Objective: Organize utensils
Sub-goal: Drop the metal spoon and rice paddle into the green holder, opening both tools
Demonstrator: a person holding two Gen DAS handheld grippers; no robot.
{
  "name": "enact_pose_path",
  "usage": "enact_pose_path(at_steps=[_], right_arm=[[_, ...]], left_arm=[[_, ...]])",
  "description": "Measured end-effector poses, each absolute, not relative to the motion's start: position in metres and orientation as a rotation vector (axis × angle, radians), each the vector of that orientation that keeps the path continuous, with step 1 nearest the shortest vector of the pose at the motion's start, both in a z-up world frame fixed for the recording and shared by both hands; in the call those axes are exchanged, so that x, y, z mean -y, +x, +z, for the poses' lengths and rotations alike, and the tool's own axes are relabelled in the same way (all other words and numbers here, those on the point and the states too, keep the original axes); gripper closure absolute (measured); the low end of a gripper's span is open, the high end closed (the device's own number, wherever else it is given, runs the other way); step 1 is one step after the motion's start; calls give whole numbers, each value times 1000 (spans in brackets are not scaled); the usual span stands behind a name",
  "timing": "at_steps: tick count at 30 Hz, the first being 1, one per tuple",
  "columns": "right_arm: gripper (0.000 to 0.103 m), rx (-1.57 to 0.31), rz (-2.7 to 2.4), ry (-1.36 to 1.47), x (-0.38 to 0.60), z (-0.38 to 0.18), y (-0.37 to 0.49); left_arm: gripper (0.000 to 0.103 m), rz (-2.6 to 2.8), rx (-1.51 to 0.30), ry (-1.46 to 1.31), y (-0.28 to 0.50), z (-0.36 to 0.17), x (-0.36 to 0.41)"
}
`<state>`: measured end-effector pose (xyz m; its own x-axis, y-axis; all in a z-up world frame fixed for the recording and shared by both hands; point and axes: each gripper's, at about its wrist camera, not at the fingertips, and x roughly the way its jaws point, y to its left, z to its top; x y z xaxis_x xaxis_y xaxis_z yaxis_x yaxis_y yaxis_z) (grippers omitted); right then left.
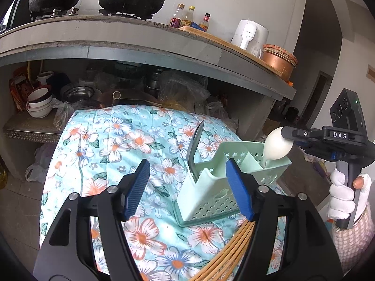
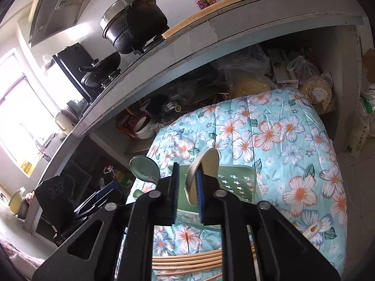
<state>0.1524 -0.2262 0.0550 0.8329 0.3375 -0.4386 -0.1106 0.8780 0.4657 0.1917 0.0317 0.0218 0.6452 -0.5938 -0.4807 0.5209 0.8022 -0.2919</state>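
Here, one green caddy [image 1: 234, 182], two spoons, several chopsticks [image 1: 225, 255]

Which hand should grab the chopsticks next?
Left, most likely. The left gripper is open and empty, and the chopsticks lie right beside its finger. The right gripper is busy, with the white spoon between its jaws at the caddy.

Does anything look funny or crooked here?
Yes. The green utensil basket sits tilted on the soft flowered quilt, not level. The white spoon stands bowl up in it, and loose chopsticks lie on the quilt outside it.
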Motion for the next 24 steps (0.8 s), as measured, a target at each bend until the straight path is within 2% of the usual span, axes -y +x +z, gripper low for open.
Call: enact_pose_path(at_steps=[5,12,18,24], right_arm=[[57,-520,212,413,226,58,145],[51,-524,191,347,221,63,140],[42,-663,155,222,203,49,159],[42,-658,134,212,201,45,149]], left_arm=[[38,-652,-616,-146,190,16,-29],[36,-677,-620,-134,187,12,-22],[36,-687,-625,-129,186,11,-18],[35,-689,-632,-129,187,10,-19]])
